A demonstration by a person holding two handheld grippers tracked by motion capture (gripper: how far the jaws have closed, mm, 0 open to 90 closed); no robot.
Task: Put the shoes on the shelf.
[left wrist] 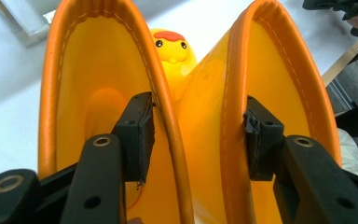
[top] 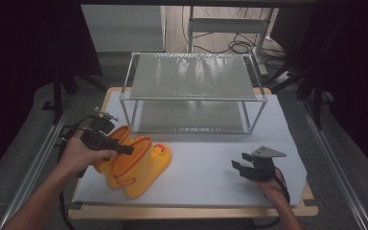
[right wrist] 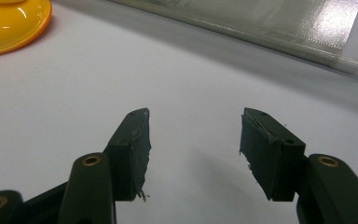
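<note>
A pair of yellow rubber boots (top: 133, 165) with orange-trimmed openings lay side by side on the white table (top: 206, 172), toward its eight-o'clock corner, toes pointing to about four o'clock. One toe carried a chick face (left wrist: 171, 46) with a red comb.

The left gripper (top: 122, 148), held in the person's left hand (top: 81, 154), reached over the boot tops from nine o'clock. In the left gripper view its jaws stood wide apart, one inside each boot: the left pad sat within the left boot (left wrist: 107, 107) against its inner wall, and the right pad within the right boot (left wrist: 265, 84) against that boot's inner wall, so the two adjoining walls lay between the jaws. Whether the pads were pressing could not be told.

The right gripper (top: 241, 163), in the right hand (top: 270, 184), hovered near the table's four-o'clock area, well apart from the boots. Its jaws were spread wide with nothing between them, only bare table beneath.

A two-tier wire shelf (top: 191, 93) stood at the table's twelve-o'clock side, just beyond the boots.
</note>
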